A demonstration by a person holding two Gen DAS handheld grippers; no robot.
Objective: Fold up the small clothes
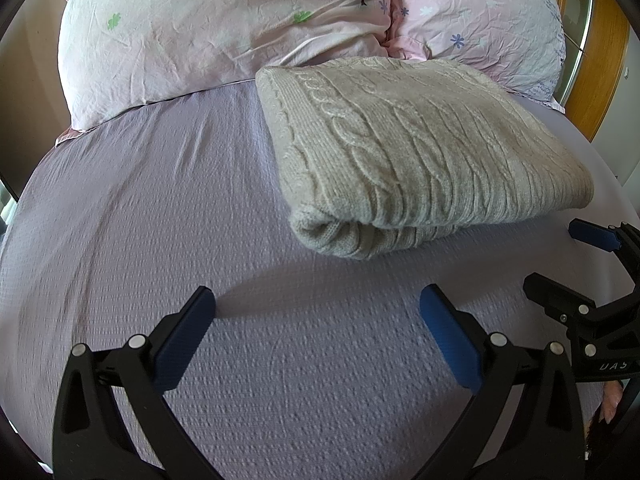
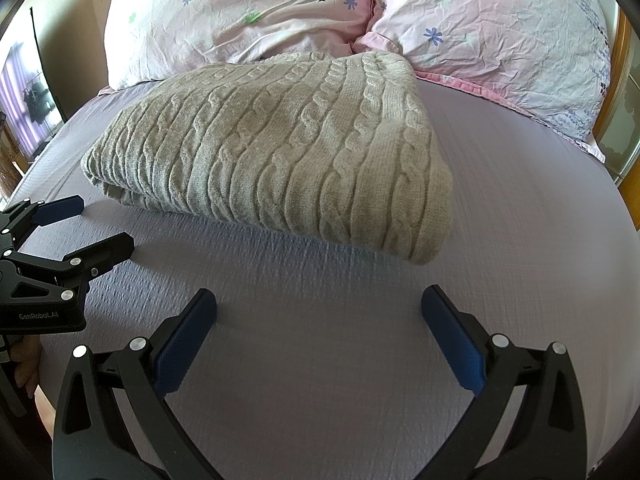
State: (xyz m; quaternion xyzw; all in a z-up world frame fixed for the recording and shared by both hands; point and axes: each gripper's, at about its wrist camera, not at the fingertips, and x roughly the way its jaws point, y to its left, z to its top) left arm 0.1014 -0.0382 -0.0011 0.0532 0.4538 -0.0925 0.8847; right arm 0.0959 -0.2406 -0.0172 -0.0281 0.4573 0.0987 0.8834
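Both claws stand wide apart at the tips and grip nothing. Left claw [image 1: 318, 300] hovers low over the lavender bedsheet [image 1: 140, 220], its blue-padded fingers [image 1: 448, 336] pointing toward the head of the bed, short of the folded sweater [image 1: 400, 152]. Right claw [image 2: 319, 300] is posed the same way over the sheet, level and pointing forward, with the sweater's near edge just ahead of it.

That beige cable-knit sweater lies folded into a thick rectangle on the bedsheet, its far edge touching or just overlapping the two pink flowered pillows [image 1: 200, 32] at the headboard. At its near left corner a rolled fold shows inside layers, but how many times it is folded cannot be told.

Each camera catches the other claw at the frame edge: the right one at the right side of the left wrist view, the left one at the left side of the right wrist view, both partly cut off and both spread. A bit of the person's hand [image 2: 28, 364] shows behind the left claw, mostly hidden. Wooden bed frame [image 1: 596, 60] is cropped at the right.
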